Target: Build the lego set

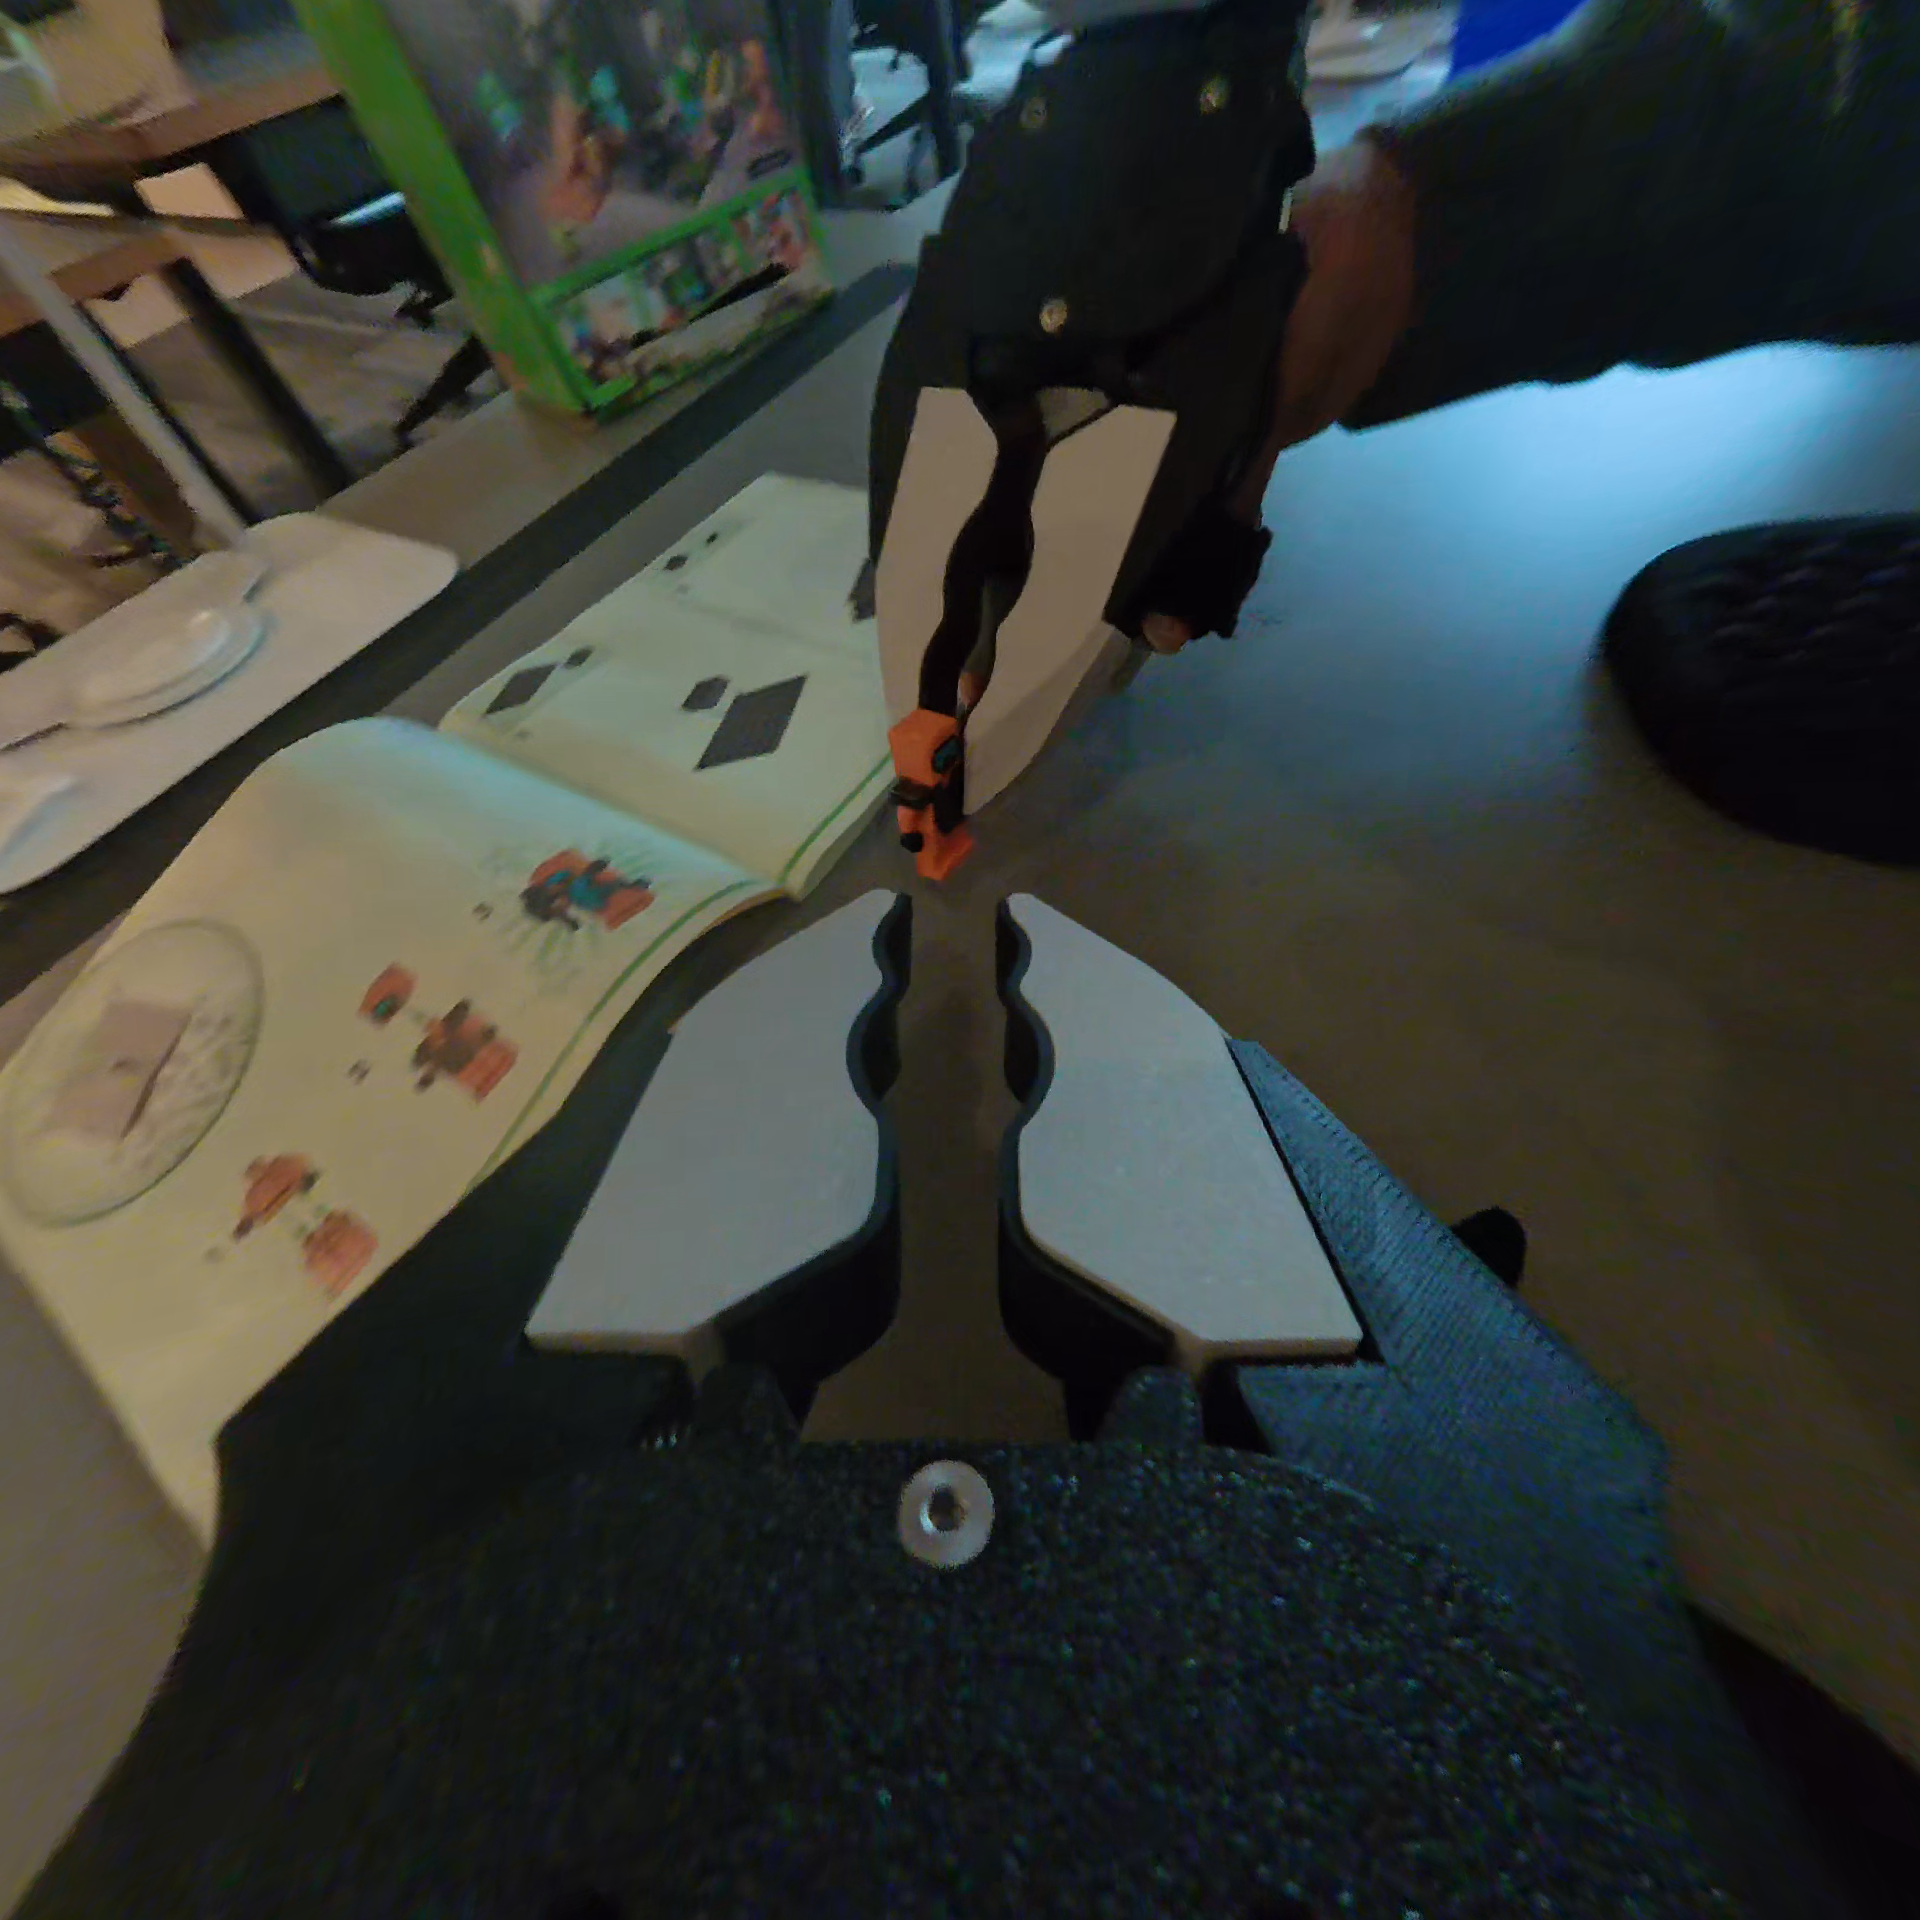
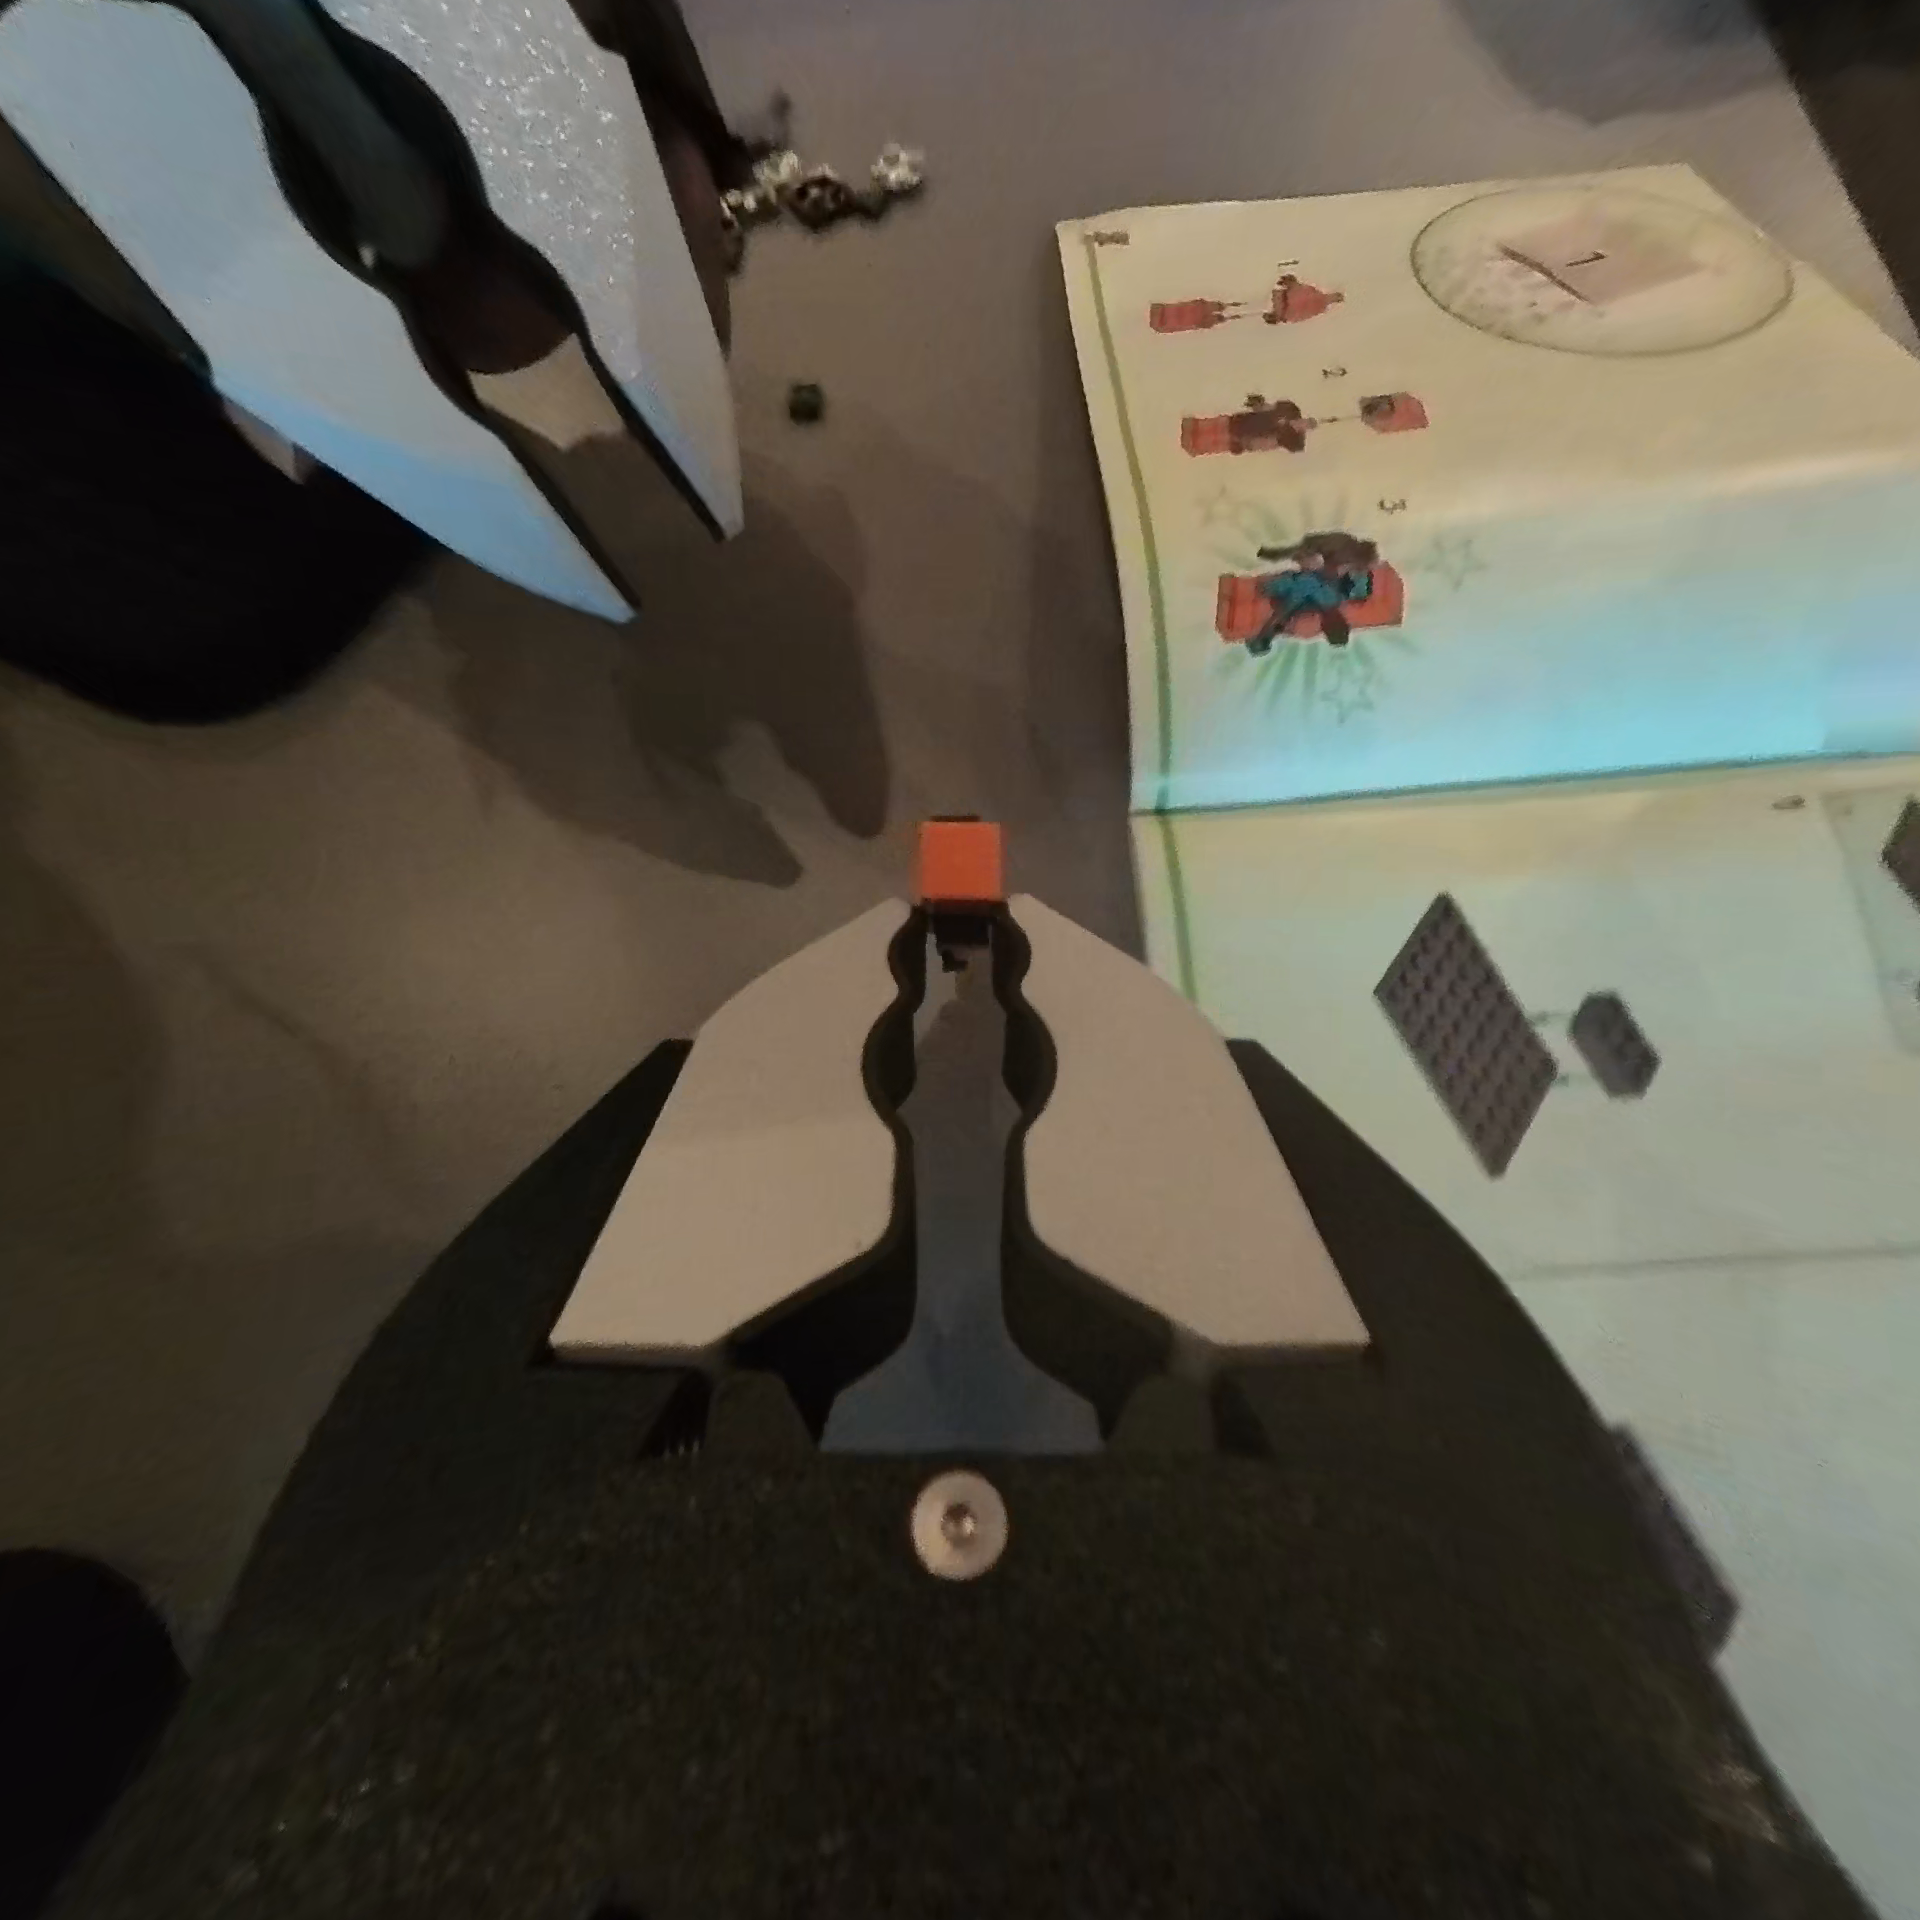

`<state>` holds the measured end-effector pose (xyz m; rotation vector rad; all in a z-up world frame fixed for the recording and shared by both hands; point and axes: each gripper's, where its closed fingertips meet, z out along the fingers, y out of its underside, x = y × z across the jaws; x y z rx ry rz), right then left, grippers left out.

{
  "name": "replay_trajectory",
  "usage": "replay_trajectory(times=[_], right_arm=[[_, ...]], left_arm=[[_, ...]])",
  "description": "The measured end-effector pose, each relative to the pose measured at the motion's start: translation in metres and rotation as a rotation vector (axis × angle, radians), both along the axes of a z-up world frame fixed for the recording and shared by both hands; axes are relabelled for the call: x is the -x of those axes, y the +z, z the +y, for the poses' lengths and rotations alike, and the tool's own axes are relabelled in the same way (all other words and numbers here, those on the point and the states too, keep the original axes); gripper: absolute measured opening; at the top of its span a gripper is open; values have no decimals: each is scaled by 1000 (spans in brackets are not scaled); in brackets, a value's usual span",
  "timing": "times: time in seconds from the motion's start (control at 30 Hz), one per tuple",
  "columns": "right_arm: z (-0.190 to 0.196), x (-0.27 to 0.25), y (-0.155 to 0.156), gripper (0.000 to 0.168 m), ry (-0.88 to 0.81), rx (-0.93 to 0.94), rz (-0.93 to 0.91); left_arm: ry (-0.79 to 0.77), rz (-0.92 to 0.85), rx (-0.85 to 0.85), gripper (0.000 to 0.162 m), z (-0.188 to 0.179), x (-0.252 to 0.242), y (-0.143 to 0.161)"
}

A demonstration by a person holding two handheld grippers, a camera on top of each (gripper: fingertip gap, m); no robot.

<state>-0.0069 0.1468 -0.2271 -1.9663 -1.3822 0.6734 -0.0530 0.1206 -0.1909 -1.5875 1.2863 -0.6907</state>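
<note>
A small orange Lego figure with black and teal parts (image 1: 928,795) hangs just above the grey table, held at its top by my right gripper (image 1: 951,727), which comes down from the far side. In the right wrist view the right gripper (image 2: 958,920) is shut on it, and the figure's orange block (image 2: 958,857) sticks out past the tips. My left gripper (image 1: 954,925) is open and empty, its jaws a narrow gap apart, with its tips just short of the figure. It also shows in the right wrist view (image 2: 675,571) at the upper left.
An open instruction booklet (image 1: 520,883) lies left of the figure, and shows in the right wrist view (image 2: 1507,727) too. A green Lego box (image 1: 623,208) stands behind it. A white tray (image 1: 208,644) is far left. A black round object (image 1: 1787,686) sits right. A small black piece (image 2: 805,400) and loose parts (image 2: 821,187) lie beyond. There is about 7 cm between the tips of the two grippers. It is some 12 cm from my left tips to the small black piece (image 2: 805,400).
</note>
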Motion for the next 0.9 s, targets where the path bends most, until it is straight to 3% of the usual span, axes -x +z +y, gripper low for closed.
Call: replay_trajectory(times=[0.2,0.6,0.9], right_arm=[[9,6,-15,12,38,25,-70],[10,8,-15,18,78,15,-98],[8,-13,22,28,-75,-108,-16]], left_arm=[[18,-1,25,15,5,5,-8],[13,14,42,14,4,5,-16],[85,15,28,4,14,14,-10]])
